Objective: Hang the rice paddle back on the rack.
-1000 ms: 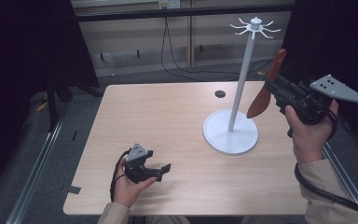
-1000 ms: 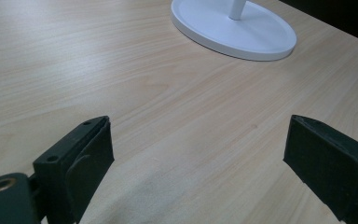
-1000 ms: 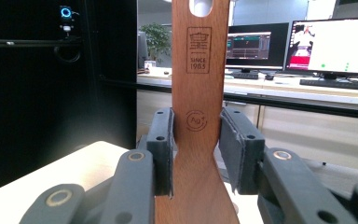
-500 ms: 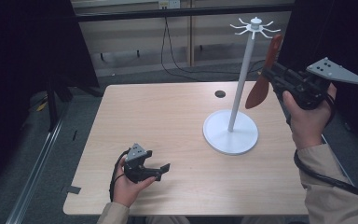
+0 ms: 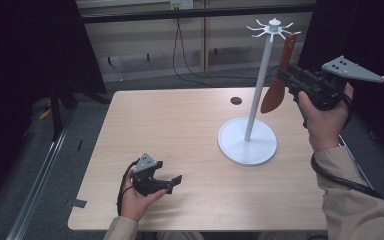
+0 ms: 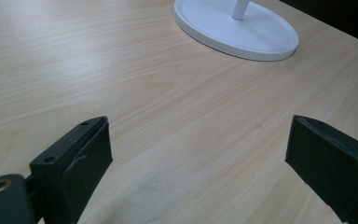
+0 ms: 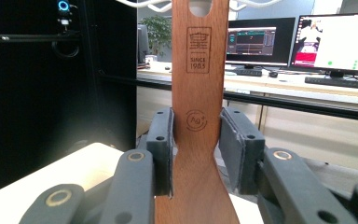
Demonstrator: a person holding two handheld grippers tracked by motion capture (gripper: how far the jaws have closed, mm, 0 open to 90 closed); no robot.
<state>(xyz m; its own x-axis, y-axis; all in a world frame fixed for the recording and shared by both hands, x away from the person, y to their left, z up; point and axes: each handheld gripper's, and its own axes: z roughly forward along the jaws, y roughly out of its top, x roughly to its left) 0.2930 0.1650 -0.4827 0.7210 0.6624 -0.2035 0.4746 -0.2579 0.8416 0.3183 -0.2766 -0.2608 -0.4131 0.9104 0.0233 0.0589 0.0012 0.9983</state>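
Observation:
A brown wooden spatula (image 5: 275,92) stands upright to the right of a white hanger stand (image 5: 258,85), blade down. Its handle end reaches up near the stand's hooks (image 5: 274,27). My right gripper (image 5: 286,76) is shut on the handle. In the right gripper view both pads press the spatula (image 7: 198,70) below its stamped logo, and the handle's hole sits just under the white hooks (image 7: 151,5). My left gripper (image 5: 174,181) rests near the table's front left, open, with nothing between the jaws. The left gripper (image 6: 198,154) faces bare wood, with the stand's round base (image 6: 242,28) beyond.
The light wooden table (image 5: 180,125) has a small black round spot (image 5: 236,100) near its far edge. The stand's wide base (image 5: 247,142) takes up the right middle. Dark screens flank the table, and desks with monitors (image 7: 335,44) lie behind.
My right hand has lifted the spatula and brought it leftwards, so its handle end now sits close to the stand's hooks. The left gripper has stayed in place.

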